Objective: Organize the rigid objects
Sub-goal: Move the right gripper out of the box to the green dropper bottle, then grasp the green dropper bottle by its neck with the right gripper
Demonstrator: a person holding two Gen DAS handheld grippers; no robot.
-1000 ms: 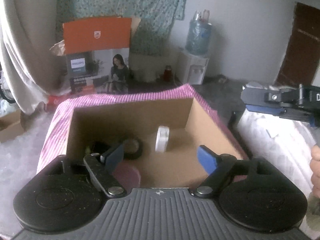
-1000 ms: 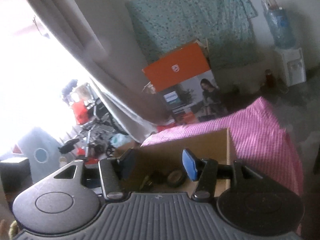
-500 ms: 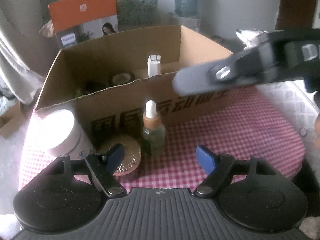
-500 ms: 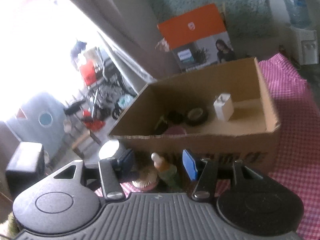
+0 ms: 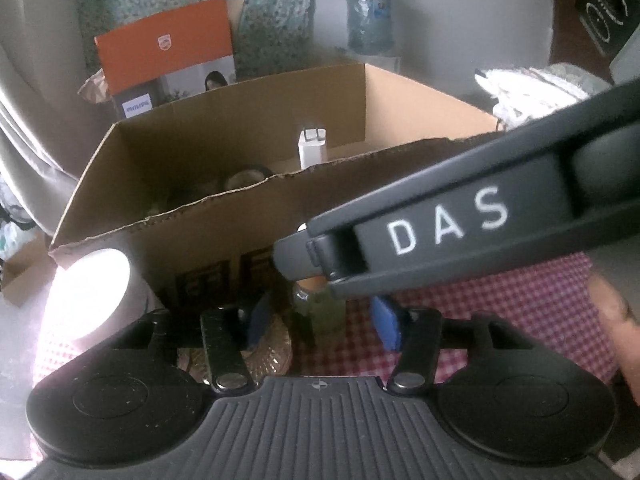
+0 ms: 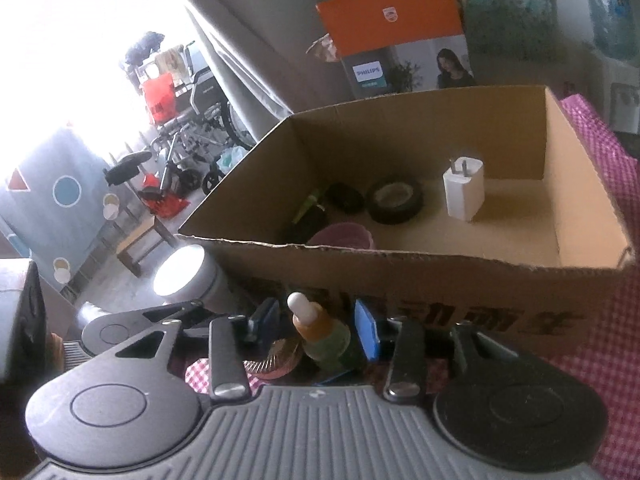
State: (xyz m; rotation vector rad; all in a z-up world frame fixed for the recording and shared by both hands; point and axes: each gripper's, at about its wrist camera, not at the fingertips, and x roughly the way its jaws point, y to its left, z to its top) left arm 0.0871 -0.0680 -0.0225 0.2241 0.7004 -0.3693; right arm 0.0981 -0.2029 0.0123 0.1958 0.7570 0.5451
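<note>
Closing just now, my left tongs and right tongs straddle the dropper bottle at twelve o'clock, neither pinching yet.

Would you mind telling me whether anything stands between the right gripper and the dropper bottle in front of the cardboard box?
Nothing visible does: the dropper bottle already stands between the right gripper's fingers, which have just been closing. The left gripper also straddles it.

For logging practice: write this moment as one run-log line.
right gripper: jaws just closing, dropper bottle between, ungripped | left gripper: jaws just closing, same bottle between, ungripped
</note>
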